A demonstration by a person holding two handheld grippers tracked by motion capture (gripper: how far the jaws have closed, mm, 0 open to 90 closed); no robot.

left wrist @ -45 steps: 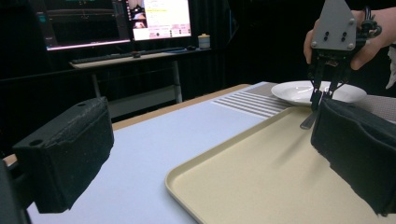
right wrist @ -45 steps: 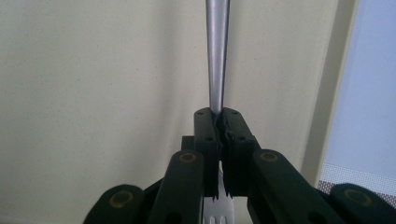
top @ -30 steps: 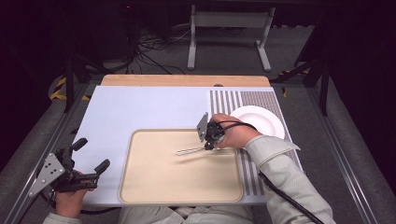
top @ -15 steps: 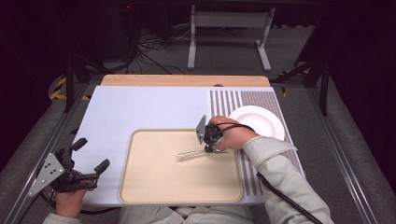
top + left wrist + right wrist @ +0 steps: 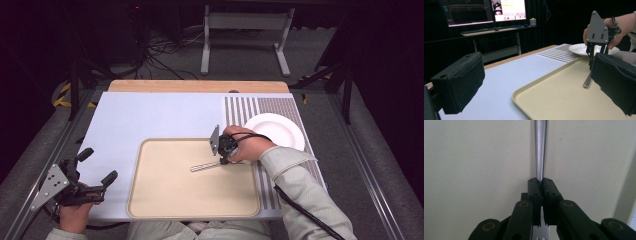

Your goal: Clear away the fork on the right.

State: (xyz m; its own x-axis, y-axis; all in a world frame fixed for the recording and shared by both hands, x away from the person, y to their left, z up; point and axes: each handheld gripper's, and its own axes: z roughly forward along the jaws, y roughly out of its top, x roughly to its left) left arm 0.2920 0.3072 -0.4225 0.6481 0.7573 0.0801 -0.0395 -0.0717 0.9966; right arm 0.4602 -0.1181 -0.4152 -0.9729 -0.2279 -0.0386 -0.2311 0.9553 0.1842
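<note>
— While we hold the right gripper (image 5: 223, 159) over the beige tray (image 5: 165, 200), where exactly do we have the fork (image 5: 206, 166)?

— We have its jaws clamped on the fork near the tray's right edge, toward the far right corner. In the right gripper view the jaws are pressed together on the metal, the tines (image 5: 541, 233) showing below them and the handle (image 5: 540, 147) running away over the tray's surface. In the high view the handle points left, toward the tray's middle.

— How much room do we have around it?

— Plenty to the left and toward us: the tray's floor is bare from the handle's tip to its left and near edges. On the right we are tighter, since the tray's raised rim lies just beside the gripper, with the striped band (image 5: 245, 107) of the mat beyond it, and the white plate (image 5: 280, 129) sits near the table's right edge, close behind our right hand (image 5: 247, 146).

— And our left gripper (image 5: 95, 167)?

— We hold it off the table's near left corner, well apart from the tray, jaws spread wide with nothing between them. In the left gripper view its black pads (image 5: 461, 80) frame the pale mat (image 5: 150, 117), which lies open along the tray's left edge and across to the wooden strip (image 5: 197, 86) at the far edge
</note>
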